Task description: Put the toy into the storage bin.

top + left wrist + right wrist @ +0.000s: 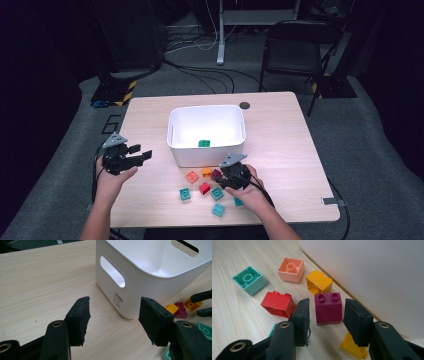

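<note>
So I'm at the grab stage of clearing bricks into the white bin (207, 150), which sits mid-desk toward the far edge and already has one green brick (204, 143) in it. My right gripper (325, 312) is down low over the loose pile near the front edge of the desk, and the purple brick (328, 307) is standing studs-up right between the jaws. There's a sliver of gap on each side, so the pads aren't pressing on it; the jaws are partly open around it with nothing held. Next move as I see it: squeeze square on the two flat sides, then lift straight up and swing over the bin rim. Tricky bit is the crowding: the orange brick (319, 282) sits just behind the purple one against the bin wall, the red brick (277, 303) is just off my one jaw, and a yellow brick (353, 347) is under the other, so I could nudge those. My right hand (252, 192) is angled in from the front edge, gripper pointing toward the bin. My left gripper (113, 315) hovers by the desk's left edge, jaws wide and empty, aimed at the bin's handle slot.
</note>
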Action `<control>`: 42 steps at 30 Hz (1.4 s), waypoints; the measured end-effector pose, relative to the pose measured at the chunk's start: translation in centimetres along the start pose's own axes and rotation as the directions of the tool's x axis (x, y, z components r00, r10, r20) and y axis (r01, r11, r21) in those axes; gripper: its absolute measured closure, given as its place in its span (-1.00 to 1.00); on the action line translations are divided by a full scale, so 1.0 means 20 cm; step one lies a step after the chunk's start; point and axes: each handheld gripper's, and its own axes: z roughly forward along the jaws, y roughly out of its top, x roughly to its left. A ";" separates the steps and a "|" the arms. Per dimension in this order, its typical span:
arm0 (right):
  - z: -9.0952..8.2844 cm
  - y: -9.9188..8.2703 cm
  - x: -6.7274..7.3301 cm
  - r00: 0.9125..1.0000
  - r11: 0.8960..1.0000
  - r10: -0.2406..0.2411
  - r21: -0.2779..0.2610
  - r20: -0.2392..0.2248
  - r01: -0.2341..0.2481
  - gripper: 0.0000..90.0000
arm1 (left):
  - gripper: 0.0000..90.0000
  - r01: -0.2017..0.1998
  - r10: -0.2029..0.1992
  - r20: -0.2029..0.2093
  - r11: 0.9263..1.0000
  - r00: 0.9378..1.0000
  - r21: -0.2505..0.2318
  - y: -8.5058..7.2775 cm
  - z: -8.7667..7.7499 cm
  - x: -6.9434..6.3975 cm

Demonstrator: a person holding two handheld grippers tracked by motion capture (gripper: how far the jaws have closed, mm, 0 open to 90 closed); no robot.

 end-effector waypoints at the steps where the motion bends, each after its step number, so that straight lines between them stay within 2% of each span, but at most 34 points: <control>1: 0.01 0.00 0.00 1.000 1.000 -0.004 0.006 0.002 0.004 0.22 | -0.07 0.004 -0.004 -0.003 1.000 1.000 -0.002 0.00 0.00 0.00; 5: 0.03 -0.01 -0.01 1.000 1.000 0.001 0.017 0.003 -0.001 0.21 | -0.07 0.003 -0.003 -0.003 1.000 1.000 0.012 -0.02 0.00 0.00; 26: 0.14 0.00 -0.02 1.000 0.997 -0.028 0.067 -0.010 0.028 0.17 | -0.07 0.032 -0.032 -0.038 0.999 0.999 -0.003 -0.05 -0.07 0.03; 30: 0.15 0.00 -0.01 1.000 0.997 -0.026 0.075 -0.013 0.027 0.28 | -0.07 0.033 -0.033 -0.043 0.999 0.999 -0.003 -0.06 -0.08 0.03; 37: 0.14 0.00 -0.02 1.000 0.996 -0.025 0.082 -0.019 0.027 0.29 | -0.07 0.036 -0.036 -0.043 0.999 0.998 -0.002 -0.06 -0.08 0.03; 42: 0.10 0.02 -0.01 1.000 0.997 -0.021 0.070 -0.022 0.022 0.29 | -0.07 0.034 -0.034 -0.041 0.999 0.999 0.003 -0.06 -0.08 0.03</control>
